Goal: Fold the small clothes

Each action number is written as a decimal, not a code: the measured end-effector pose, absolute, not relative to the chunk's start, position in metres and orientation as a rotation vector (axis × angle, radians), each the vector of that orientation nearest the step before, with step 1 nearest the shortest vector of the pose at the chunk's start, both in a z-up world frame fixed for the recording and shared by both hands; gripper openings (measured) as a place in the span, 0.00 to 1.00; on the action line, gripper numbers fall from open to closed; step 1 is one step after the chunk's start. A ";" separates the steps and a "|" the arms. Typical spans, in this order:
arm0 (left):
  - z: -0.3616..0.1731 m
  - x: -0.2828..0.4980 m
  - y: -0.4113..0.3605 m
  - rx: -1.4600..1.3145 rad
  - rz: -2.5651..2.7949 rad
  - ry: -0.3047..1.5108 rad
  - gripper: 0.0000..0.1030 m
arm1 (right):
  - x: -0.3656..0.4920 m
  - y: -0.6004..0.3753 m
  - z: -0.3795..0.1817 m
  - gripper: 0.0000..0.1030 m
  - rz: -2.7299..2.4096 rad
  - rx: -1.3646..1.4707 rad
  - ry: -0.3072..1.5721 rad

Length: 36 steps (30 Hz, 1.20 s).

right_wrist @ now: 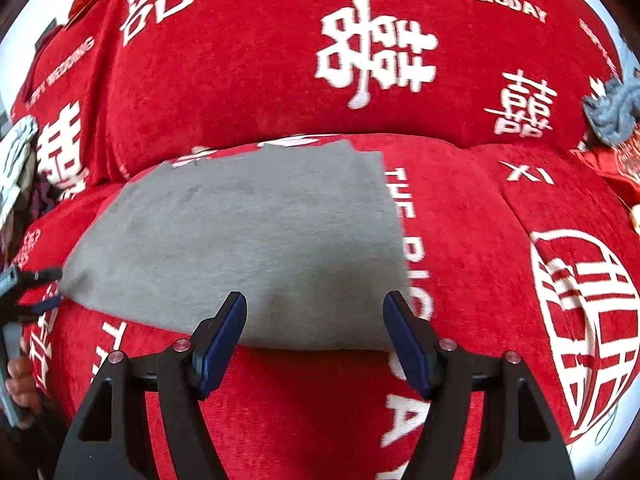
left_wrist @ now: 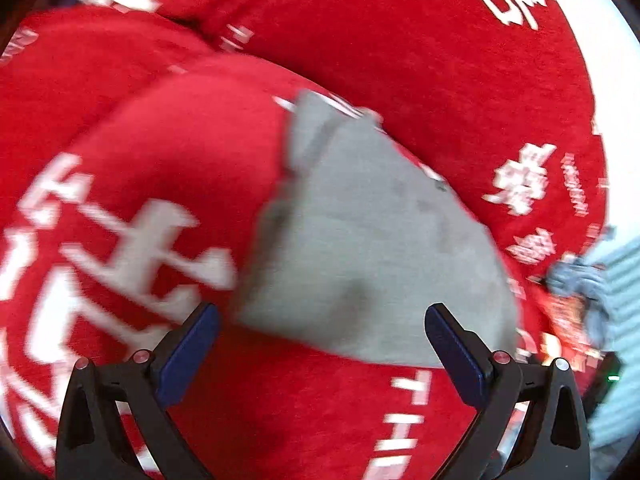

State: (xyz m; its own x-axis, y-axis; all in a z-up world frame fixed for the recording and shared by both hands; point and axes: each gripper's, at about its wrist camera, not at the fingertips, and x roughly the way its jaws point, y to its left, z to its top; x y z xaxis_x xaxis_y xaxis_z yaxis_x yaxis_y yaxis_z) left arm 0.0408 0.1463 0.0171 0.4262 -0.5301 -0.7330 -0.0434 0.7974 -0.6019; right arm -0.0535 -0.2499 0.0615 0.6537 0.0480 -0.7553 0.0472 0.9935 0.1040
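grey folded garment (right_wrist: pixel 240 236) lies flat on the red sofa cover (right_wrist: pixel 260 64) with white lettering, seat cushion. left gripper (left_wrist: pixel 322 344) spread wide, empty, near edge of cloth. right gripper (right_wrist: pixel 315 338) also wide apart, empty, at the front hem. blue-grey crumpled cloth (right_wrist: pixel 610 110) far right.

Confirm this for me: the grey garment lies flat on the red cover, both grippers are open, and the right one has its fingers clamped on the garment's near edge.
Not quite. The right gripper is open and grips nothing: the right wrist view shows its fingers spread apart, with the near edge of the grey garment showing between them. The rest stands: the garment lies flat on the red cover, and the left gripper is open too.
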 end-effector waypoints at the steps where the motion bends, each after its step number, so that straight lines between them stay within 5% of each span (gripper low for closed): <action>1: 0.017 0.042 0.143 -0.606 -0.330 1.104 0.99 | -0.053 -0.248 0.061 0.72 0.007 0.119 0.861; 4: 0.015 0.057 0.137 -0.630 -0.328 1.095 0.99 | -0.049 -0.239 0.060 0.72 0.026 0.118 0.874; 5: 0.014 0.062 0.136 -0.646 -0.323 1.091 0.87 | -0.046 -0.237 0.060 0.72 0.033 0.118 0.878; 6: 0.013 0.067 0.135 -0.657 -0.327 1.093 0.62 | -0.042 -0.233 0.061 0.72 0.042 0.112 0.884; 9: 0.001 0.078 0.137 -0.677 -0.318 1.138 0.28 | -0.029 -0.222 0.068 0.72 0.063 0.080 0.888; 12: -0.003 0.077 0.146 -0.711 -0.322 1.123 0.21 | -0.004 -0.208 0.080 0.72 0.117 0.091 0.896; 20: 0.004 0.070 0.134 -0.576 -0.293 1.047 0.19 | 0.103 -0.124 0.085 0.74 0.284 0.109 1.015; 33: 0.014 0.053 0.113 -0.320 -0.248 0.908 0.19 | 0.242 0.021 0.014 0.74 0.353 0.126 1.370; 36: 0.015 0.053 0.115 -0.336 -0.263 0.910 0.19 | 0.250 0.042 0.005 0.85 0.332 0.078 1.397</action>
